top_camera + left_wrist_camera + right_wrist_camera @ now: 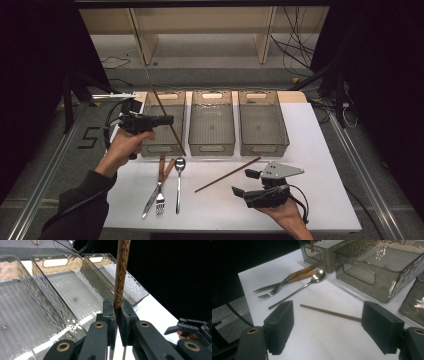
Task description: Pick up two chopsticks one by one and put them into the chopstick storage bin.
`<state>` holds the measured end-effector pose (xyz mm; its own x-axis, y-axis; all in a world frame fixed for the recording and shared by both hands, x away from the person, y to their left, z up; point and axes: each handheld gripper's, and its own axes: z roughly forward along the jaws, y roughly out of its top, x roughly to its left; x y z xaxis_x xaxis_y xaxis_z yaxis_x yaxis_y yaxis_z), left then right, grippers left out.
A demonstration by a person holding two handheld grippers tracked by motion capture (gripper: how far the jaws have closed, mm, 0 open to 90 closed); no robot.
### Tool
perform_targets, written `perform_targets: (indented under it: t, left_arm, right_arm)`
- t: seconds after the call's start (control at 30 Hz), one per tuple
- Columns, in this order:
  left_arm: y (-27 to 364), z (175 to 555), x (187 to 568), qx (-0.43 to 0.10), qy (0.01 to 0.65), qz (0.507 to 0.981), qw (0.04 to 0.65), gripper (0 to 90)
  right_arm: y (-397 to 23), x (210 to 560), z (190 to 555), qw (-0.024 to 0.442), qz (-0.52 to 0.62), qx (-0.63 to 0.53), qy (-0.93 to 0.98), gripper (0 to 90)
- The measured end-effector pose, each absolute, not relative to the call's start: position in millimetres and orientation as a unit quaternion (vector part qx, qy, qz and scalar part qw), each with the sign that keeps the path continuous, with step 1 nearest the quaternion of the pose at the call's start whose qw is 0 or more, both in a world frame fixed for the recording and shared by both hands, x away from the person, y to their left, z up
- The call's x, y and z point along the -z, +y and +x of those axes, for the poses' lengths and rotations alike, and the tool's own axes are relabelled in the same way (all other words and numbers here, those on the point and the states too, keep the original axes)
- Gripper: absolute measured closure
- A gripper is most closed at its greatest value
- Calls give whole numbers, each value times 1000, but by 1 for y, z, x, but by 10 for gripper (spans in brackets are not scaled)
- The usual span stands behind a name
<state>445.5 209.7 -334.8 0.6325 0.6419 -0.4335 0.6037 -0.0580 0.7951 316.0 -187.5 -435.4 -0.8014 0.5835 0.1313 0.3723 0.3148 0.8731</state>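
just ahead of the right gripper (327, 327), jaws spread and clamping nothing, a chopstick (227, 174) lies on the table, long axis slanting toward the middle bin (212, 123). left gripper (115, 315), clamped on the other chopstick (121, 272), is over the left bin (163, 124), so the right looks nearer.

Cutlery (165, 185) and chopstick (227, 175) crowd the bins' (211, 122) front.

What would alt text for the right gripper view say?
The right gripper stands open over a white table, a brown chopstick lying beyond its jaws. Farther off lie a fork, a spoon and clear bins.
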Motion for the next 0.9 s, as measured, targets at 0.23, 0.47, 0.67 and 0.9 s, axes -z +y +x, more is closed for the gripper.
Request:
perform_targets:
  t: [0.23, 0.47, 0.67, 0.9]
  left_arm:
    - [217, 464, 320, -46, 440, 733, 517, 843]
    - [223, 481, 306, -70, 454, 730, 506, 843]
    - [225, 500, 307, -76, 473, 733, 483, 843]
    - [221, 511, 321, -68, 492, 732, 466, 843]
  right_arm:
    - [-197, 438, 309, 112, 296, -517, 795, 223]
    - [-202, 441, 306, 112, 298, -517, 794, 220]
    - [-202, 441, 307, 112, 299, -516, 795, 220]
    - [-204, 441, 307, 111, 302, -517, 793, 222]
